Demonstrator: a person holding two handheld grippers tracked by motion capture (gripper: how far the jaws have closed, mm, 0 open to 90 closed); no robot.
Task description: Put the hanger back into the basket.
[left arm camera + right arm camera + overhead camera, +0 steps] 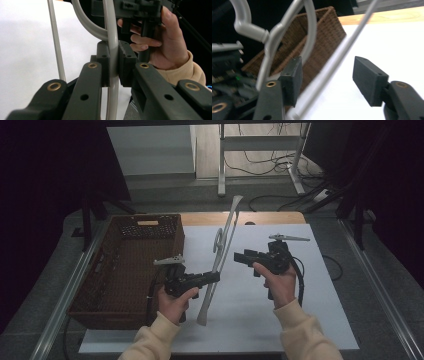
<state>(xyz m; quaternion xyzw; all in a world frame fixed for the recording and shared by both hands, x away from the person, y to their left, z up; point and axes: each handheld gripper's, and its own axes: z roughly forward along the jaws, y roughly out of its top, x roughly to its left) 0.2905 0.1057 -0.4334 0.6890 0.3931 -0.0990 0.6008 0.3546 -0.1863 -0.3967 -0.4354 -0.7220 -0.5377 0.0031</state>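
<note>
A grey plastic clothes hanger (222,245) stands tilted over the white table (280,320), its hook facing left. My left gripper (216,277) is shut on one of its arms. In the left gripper view the pads (125,62) clamp the grey arm (113,45) from both sides. My right gripper (237,256) sits just right of the hanger, pointing at it, open. In the right gripper view (327,80) the thin bar (337,65) runs through the gap between the spread jaws, with neither pad pressing on it. The hook (309,32) curves above the left jaw.
A brown wicker basket (130,265) stands at the left of the table, close to my left hand. A wooden strip (240,217) borders the far edge. Cables and a white frame leg (221,165) lie on the floor beyond.
</note>
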